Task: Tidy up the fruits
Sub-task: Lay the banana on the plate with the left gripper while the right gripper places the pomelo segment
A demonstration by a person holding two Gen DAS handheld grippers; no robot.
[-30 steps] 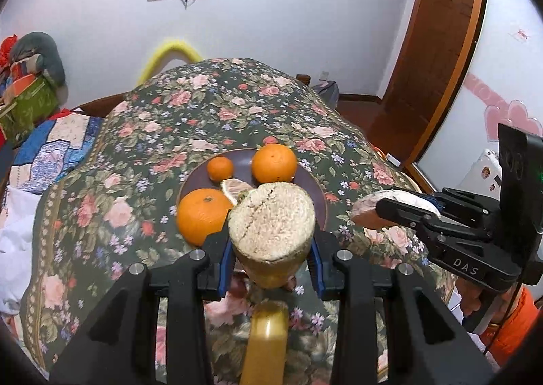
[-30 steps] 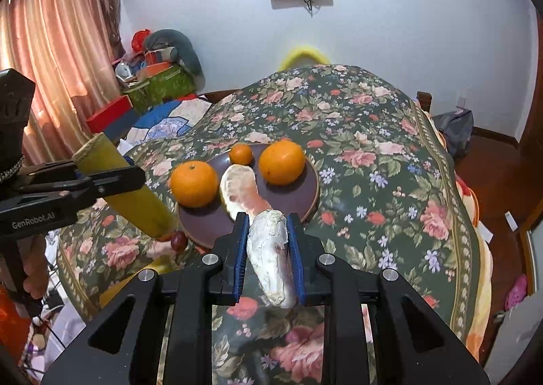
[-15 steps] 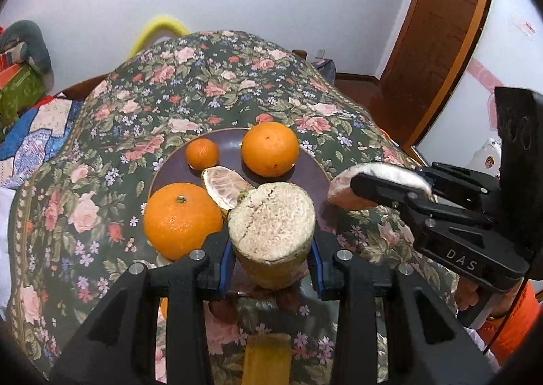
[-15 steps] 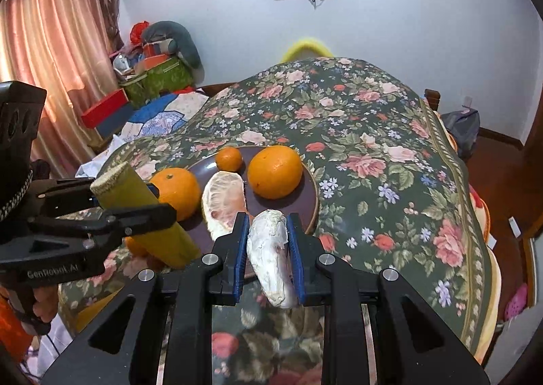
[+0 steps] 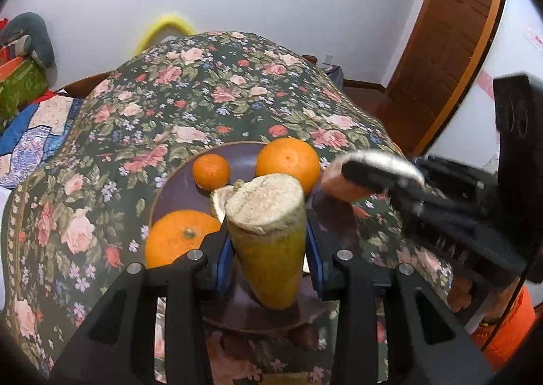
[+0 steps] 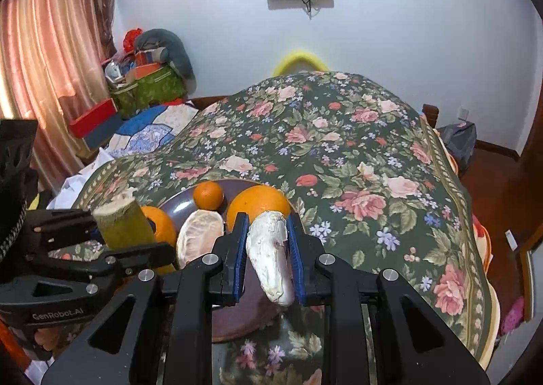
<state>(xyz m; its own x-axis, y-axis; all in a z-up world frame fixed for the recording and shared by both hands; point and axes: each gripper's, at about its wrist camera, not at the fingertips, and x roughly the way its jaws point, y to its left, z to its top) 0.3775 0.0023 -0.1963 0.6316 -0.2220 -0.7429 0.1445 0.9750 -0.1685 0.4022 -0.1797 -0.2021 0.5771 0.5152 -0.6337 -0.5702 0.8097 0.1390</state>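
**Both claws loaded over the fruit plate**

The left claw (image 5: 269,249) is clenched on a thick yellow-green stalk piece (image 5: 268,235), low in the centre of the left wrist view, its pale fibrous cut end tilted up toward the camera. It looks stiff and fairly heavy; I'd judge the waxy skin could slip, so a hold across the middle of its length suits it. The right claw (image 6: 266,249) grips a whitish peeled segment (image 6: 269,259), at centre bottom of the right wrist view. That piece looks soft and easily bruised, best held lightly on its broad sides.

Beyond the fingers sits a dark round plate (image 6: 180,208) on a floral-covered counter (image 6: 339,154). On it are a small orange (image 6: 208,195), a large orange (image 6: 258,205), another orange (image 5: 180,239) at lower left of the left view, and a peeled pale half (image 6: 198,235) lying just left of the right claw. Both held pieces hang over the plate's near edge, not yet set down.
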